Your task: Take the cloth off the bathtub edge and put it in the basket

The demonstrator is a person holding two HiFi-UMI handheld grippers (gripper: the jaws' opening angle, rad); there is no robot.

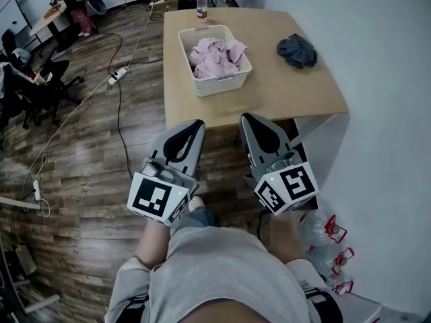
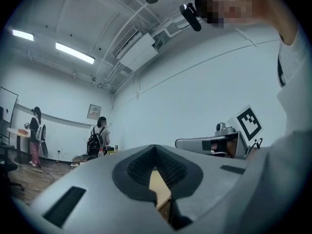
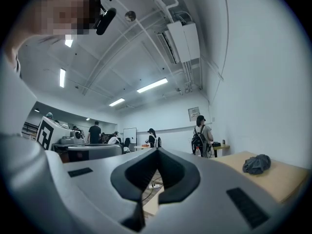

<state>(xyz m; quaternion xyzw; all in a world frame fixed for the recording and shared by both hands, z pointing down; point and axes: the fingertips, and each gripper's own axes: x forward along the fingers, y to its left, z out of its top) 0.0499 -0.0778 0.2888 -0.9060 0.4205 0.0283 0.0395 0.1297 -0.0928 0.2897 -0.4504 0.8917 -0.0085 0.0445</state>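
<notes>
Left gripper (image 1: 199,124), right gripper (image 1: 246,118): fingers were pressed together, empty, short of counter (image 1: 283,96). Risk: unopened, they could shove cloth (image 1: 297,51) aside, missing basket (image 1: 222,86).

The basket (image 1: 223,86) stands on the table (image 1: 283,96), clothes (image 1: 215,56) inside; bottle (image 1: 201,7) behind; cloth (image 1: 297,50) to its right.

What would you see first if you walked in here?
The left tool and right tool poke out at the bottom, both shut and empty. Ahead, a white basket of pink cloth sits on the wooden table, a dark grey cloth beside it on the right.
</notes>
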